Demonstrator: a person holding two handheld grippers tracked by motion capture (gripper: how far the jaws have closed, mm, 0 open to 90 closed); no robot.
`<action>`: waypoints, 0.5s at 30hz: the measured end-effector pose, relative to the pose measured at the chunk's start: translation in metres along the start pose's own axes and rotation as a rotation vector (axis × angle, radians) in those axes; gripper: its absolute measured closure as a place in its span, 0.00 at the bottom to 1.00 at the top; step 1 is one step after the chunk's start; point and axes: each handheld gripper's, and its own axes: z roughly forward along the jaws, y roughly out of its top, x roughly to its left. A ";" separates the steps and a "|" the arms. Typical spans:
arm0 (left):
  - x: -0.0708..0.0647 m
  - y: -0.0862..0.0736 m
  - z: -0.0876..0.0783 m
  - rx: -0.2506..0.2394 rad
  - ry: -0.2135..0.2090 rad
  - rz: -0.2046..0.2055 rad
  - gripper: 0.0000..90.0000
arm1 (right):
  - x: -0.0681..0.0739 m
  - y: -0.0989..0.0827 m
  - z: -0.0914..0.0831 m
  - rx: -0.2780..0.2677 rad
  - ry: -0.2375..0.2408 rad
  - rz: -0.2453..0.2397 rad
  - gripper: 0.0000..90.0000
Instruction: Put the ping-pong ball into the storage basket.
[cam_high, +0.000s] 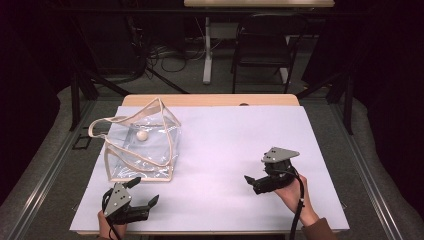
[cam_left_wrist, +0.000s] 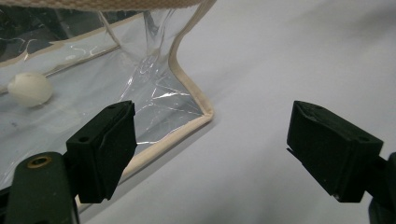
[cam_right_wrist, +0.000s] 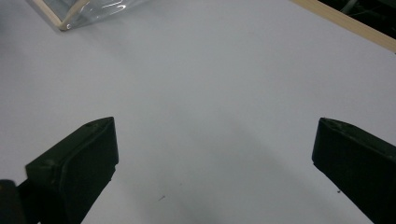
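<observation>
The clear bag (cam_high: 142, 145) is seen lying at the table's (cam_high: 240, 145) left, a small white ball (cam_high: 142, 135) held inside it. The left gripper (cam_high: 142, 194) is held just beside the bag's near corner, jaws wide apart. The right gripper (cam_high: 248, 180) is kept well apart from it, jaws spread over the bare white surface.

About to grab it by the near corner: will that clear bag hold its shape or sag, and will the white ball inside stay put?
The clear bag will probably sag: its film walls look thin and creased at the corner. The beige trim likely gives the surest grip. The white ball lies loose inside, so it may roll when the bag tilts.
</observation>
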 end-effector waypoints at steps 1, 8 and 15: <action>0.000 0.000 0.000 0.000 -0.001 -0.001 0.18 | 0.000 -0.001 -0.001 -0.001 0.000 -0.001 0.00; 0.000 0.000 0.000 0.000 -0.003 -0.001 0.18 | -0.001 -0.015 -0.005 -0.001 -0.011 0.016 0.00; 0.000 0.000 0.000 0.000 -0.002 0.000 0.18 | -0.001 -0.027 -0.006 0.005 -0.013 0.029 0.00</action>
